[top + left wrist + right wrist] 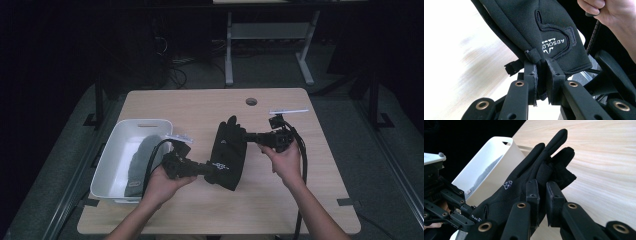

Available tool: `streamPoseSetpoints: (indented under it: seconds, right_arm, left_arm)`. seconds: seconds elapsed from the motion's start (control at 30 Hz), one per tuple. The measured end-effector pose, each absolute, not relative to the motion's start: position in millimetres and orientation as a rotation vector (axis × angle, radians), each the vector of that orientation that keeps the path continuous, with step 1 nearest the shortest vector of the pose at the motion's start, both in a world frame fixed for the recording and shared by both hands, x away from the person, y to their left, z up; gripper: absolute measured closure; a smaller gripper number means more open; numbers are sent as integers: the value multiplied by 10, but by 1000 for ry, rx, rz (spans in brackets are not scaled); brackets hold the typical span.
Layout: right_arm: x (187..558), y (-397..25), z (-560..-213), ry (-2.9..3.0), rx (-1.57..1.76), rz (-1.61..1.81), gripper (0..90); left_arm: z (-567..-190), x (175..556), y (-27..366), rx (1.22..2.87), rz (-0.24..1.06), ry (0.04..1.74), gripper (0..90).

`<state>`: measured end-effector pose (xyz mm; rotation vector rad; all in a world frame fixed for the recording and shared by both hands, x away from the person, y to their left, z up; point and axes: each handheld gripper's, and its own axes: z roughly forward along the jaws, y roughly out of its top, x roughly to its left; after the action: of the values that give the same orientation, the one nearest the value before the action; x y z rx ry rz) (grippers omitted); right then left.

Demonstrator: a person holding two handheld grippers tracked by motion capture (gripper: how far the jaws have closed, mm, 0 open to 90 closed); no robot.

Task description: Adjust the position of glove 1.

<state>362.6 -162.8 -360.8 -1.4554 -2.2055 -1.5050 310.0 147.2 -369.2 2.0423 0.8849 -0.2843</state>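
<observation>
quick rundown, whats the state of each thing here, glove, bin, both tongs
black glove: held up off the table, gripped at both ends
left tongs: shut on the glove's cuff edge
right tongs: shut on the glove's finger end
white bin: open-topped, on the table's left side, a grey item lying inside
grey item: lying lengthwise in the bin
table: bare wood around the work

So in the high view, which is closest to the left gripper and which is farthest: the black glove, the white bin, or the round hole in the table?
From the left gripper:
1. Black glove: clamped in its jaws at the cuff end, mid-table.
2. White bin: to the gripper's left, at the table's left edge, with a grey item inside.
3. Round hole: near the table's far edge, beyond the glove.
</observation>
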Motion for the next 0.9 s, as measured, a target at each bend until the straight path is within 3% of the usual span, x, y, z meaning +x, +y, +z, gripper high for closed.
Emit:
streamPoseSetpoints:
  seconds: [0.9]
  right_arm:
    - [3865, -946, -3258, -2235, -1308, -1512, 819]
  left_arm:
    - [-3407, 3038, 2141, 1967, -195, 948, 804]
